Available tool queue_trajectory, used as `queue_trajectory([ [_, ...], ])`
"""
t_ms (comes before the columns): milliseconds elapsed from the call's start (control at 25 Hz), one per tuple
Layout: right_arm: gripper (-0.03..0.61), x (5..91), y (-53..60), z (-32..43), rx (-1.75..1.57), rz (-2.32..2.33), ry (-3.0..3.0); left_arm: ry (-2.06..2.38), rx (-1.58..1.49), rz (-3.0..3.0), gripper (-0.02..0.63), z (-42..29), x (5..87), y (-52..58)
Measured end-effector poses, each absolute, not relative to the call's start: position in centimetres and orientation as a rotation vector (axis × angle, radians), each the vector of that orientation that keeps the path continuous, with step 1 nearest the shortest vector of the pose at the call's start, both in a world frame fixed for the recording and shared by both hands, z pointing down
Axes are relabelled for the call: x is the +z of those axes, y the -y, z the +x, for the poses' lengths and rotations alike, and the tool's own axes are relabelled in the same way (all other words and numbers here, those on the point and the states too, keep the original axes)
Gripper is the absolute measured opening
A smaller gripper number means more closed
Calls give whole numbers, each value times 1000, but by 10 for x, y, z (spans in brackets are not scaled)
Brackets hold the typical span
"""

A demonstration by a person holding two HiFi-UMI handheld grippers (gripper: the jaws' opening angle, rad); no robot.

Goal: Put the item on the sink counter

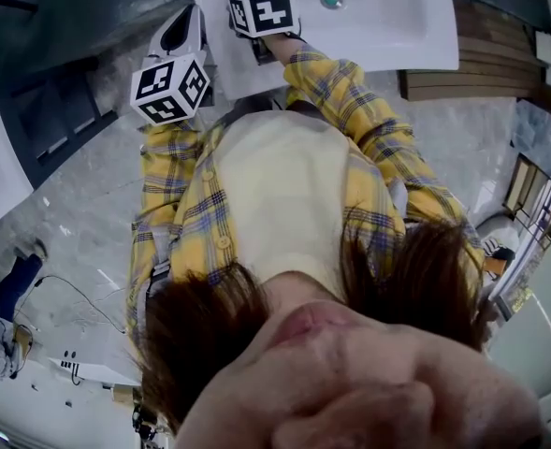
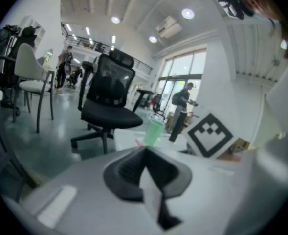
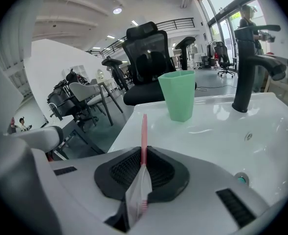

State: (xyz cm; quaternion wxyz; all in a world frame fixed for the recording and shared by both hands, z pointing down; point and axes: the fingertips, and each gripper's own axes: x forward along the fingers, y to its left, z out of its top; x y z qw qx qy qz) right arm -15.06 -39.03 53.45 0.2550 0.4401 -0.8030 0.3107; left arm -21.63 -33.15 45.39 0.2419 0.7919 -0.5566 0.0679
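The right gripper (image 3: 143, 153) pinched a pink toothbrush (image 3: 144, 131) over the sink counter (image 3: 151, 117); best laid flat, short of the green cup (image 3: 179, 94). The left gripper (image 2: 144, 154) sat pressed together, empty.

Office: swivel chairs (image 3: 148, 58), sink (image 3: 207, 126).

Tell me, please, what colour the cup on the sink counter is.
Light green; the cup shows best in the right gripper view.

The sink (image 3: 207, 131) is glossy white, the faucet (image 3: 244, 72) matt black, the cup (image 3: 178, 94) smooth green plastic.
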Motion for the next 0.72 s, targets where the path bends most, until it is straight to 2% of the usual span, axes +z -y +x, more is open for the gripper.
queue_trajectory([
  [720, 40, 531, 389, -163, 812, 1179, 2217, 1521, 165, 2174, 6, -220, 450, 333],
])
